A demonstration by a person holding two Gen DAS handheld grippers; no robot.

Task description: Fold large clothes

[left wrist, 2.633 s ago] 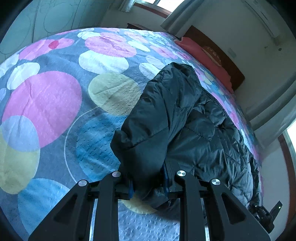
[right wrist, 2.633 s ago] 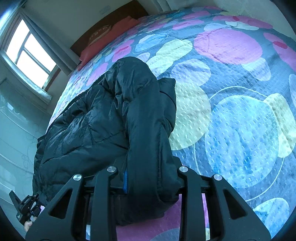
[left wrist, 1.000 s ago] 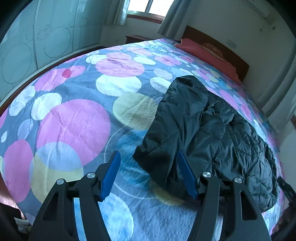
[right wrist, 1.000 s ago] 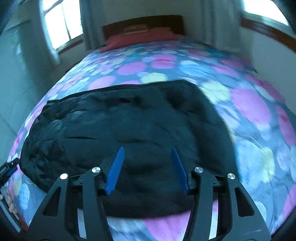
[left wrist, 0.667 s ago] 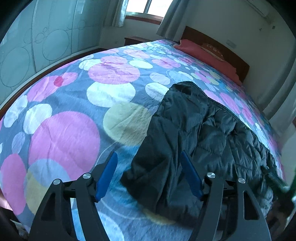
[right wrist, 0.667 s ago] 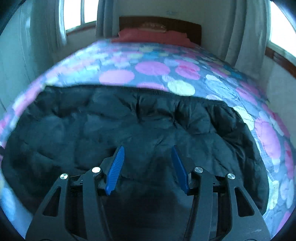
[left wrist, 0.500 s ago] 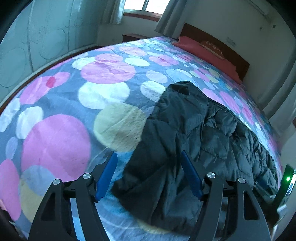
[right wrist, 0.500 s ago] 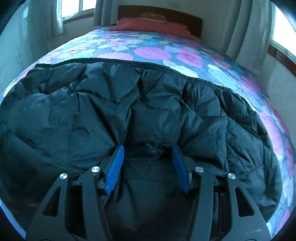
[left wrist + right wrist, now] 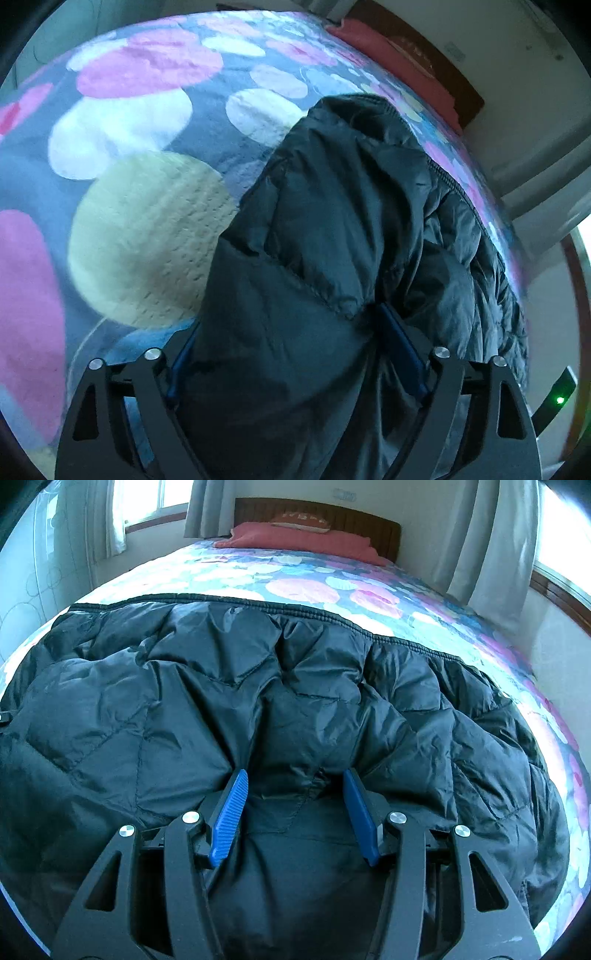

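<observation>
Left wrist view shows our left gripper [image 9: 291, 354] tipped steeply down over the near end of the dark puffy jacket [image 9: 332, 258], which lies on the spotted bedspread [image 9: 147, 229]. Its jaws are opening, and a thick fold of the jacket, likely a sleeve, bulges up between the two blue pads [image 9: 400, 343]; the left pad is mostly buried behind the cloth, so we cannot tell whether either pad presses on it. From the right wrist view, our right gripper [image 9: 295, 812] also points down at a slant, set over the near edge of the jacket [image 9: 295, 709], whose quilted body spreads wide across the bed toward the red pillow [image 9: 299, 539] and the wooden headboard [image 9: 332, 517]. Its jaws stand about half apart, with a raised ridge of cloth sitting between the blue pads [image 9: 229, 812]; the tips sink into the fabric, but the inner faces show bare, so we read them as not clamped. At the lower right rim of the left view, a dark device with a green light [image 9: 559, 400] peeks in.
</observation>
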